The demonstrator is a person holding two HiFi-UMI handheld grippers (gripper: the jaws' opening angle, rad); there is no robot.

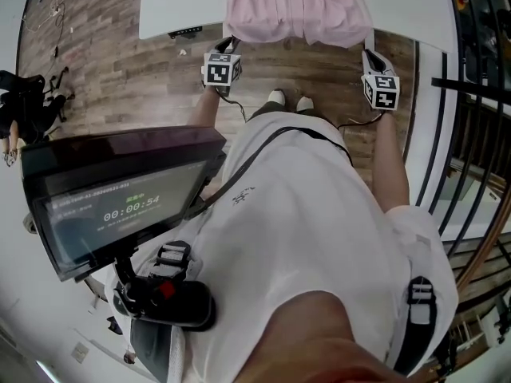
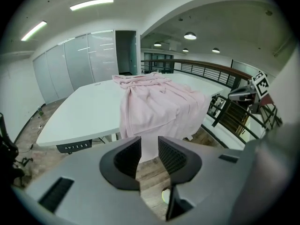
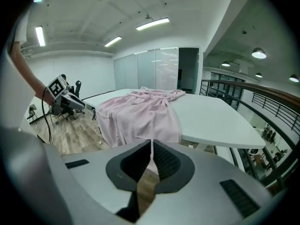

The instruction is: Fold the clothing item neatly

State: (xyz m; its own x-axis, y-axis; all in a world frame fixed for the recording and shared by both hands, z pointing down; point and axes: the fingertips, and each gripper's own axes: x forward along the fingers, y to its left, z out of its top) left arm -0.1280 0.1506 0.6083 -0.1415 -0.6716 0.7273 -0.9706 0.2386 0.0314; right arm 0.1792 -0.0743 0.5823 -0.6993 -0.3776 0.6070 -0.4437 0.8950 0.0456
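Jaws apart on left gripper (image 2: 149, 146) only

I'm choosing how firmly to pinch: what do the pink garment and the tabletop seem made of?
The pink garment: likely soft, thin, matte cloth, since it drapes over the edge in loose folds. The tabletop: probably smooth white laminate, flat and even with a slight sheen.

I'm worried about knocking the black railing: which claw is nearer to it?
Right. The right claw is by the corner of the pink garment nearest the black railing; the left claw is at the opposite corner, farther away.
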